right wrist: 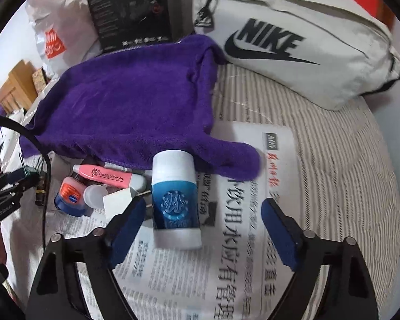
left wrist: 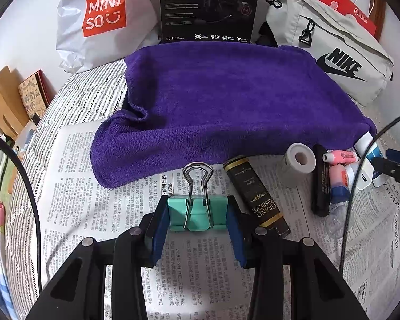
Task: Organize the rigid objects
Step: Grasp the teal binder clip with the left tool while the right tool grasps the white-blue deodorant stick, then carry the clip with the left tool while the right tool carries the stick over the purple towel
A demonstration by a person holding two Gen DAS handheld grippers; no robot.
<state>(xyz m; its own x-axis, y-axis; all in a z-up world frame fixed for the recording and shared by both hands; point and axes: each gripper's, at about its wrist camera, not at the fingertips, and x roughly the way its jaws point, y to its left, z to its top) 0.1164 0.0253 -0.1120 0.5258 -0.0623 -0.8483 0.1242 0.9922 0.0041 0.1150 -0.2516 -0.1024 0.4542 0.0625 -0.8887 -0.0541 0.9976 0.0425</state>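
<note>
My left gripper (left wrist: 197,213) is shut on a teal binder clip (left wrist: 197,214), its wire handles pointing toward a purple towel (left wrist: 226,101). My right gripper (right wrist: 202,218) is open around a blue-and-white bottle (right wrist: 174,202) lying on newspaper (right wrist: 240,240); its fingers do not touch it. To its left lie a pink pen-shaped tube (right wrist: 104,177), a small blue jar with an orange lid (right wrist: 70,196) and a white charger plug (right wrist: 118,202). In the left wrist view a black-and-gold box (left wrist: 256,197), a white roll (left wrist: 297,164) and a black tube (left wrist: 321,181) lie right of the clip.
Newspaper (left wrist: 93,200) covers a striped bedsheet (right wrist: 333,160). Behind the towel stand a Miniso bag (left wrist: 101,18), a black Edifier box (left wrist: 208,5) and a white Nike bag (left wrist: 333,48). Black cables (left wrist: 360,186) hang at both sides.
</note>
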